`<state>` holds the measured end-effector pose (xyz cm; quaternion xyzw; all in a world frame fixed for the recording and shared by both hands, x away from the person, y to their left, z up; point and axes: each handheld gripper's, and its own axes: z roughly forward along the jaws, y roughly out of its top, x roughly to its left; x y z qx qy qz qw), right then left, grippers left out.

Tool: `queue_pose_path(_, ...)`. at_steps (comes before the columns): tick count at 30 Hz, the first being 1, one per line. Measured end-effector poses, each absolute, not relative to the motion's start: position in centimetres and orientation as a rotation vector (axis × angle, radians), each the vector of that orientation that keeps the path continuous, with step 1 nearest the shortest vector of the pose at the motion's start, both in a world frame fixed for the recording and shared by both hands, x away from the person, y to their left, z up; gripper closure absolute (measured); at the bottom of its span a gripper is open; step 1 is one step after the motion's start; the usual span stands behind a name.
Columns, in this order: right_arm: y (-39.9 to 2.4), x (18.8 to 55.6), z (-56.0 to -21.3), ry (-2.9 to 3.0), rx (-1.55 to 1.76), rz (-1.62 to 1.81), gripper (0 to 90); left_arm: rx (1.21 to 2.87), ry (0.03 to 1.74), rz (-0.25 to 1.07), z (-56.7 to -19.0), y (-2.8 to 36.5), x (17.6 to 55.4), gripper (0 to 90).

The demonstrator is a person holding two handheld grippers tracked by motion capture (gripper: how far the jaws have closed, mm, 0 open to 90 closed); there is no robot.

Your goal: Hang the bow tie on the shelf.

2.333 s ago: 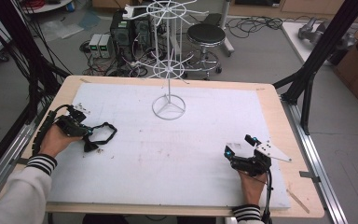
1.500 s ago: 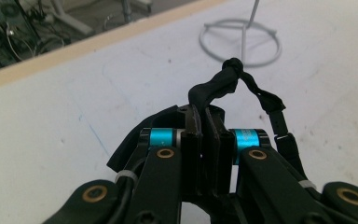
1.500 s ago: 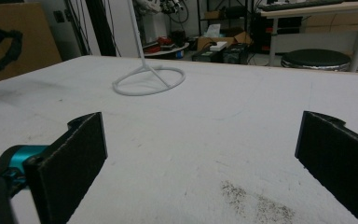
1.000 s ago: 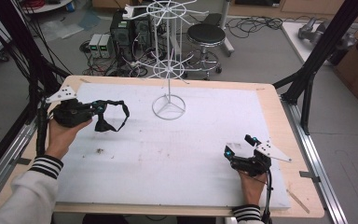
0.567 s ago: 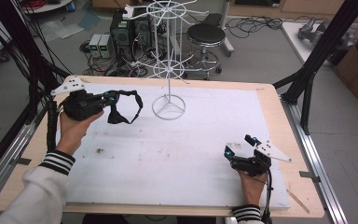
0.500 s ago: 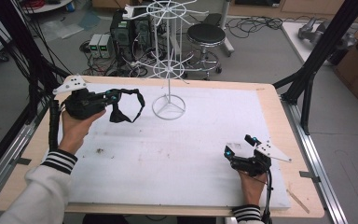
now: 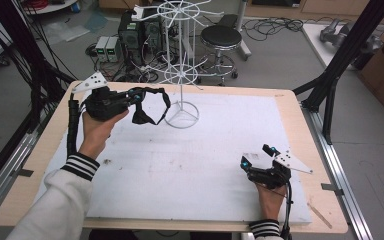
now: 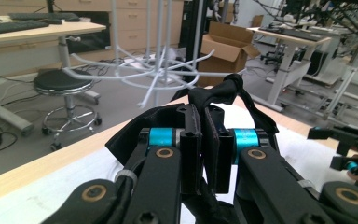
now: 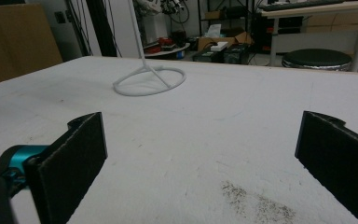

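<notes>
A black strap-like fabric piece (image 7: pixel 150 107) with a knot hangs in the air at the table's far left, just left of the white wire rack (image 7: pixel 180 65). My left gripper (image 7: pixel 136 96) is shut on it; the left gripper view shows the black fabric (image 8: pixel 223 100) pinched between the two jaws, with the rack's arms (image 8: pixel 163 70) close ahead. My right gripper (image 7: pixel 254 161) rests low at the table's near right, open with nothing between its jaws. The rack's round base (image 9: pixel 149 80) stands far ahead in the right gripper view.
A white mat (image 7: pixel 190 165) covers the wooden table (image 7: pixel 40 165). A dark speckled stain (image 9: pixel 256 200) marks the mat near the right gripper. Black frame posts (image 7: pixel 340 55) stand at the table's corners. A stool (image 7: pixel 221 37) and boxes sit on the floor beyond.
My left gripper has lifted the black fabric off the mat at the near left and carried it up and rightward toward the wire rack. The right gripper has stayed still.
</notes>
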<state>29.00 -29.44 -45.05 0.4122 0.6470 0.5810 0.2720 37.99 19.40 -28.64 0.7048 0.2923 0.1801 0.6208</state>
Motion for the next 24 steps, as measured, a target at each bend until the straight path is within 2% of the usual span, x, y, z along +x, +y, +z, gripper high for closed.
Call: queue_pose_path(24, -29.5, 29.0, -45.1, 1.742, 1.109, 1.569, 1.0, 1.612, 0.653, 0.413, -28.6, 14.4, 41.2, 85.1)
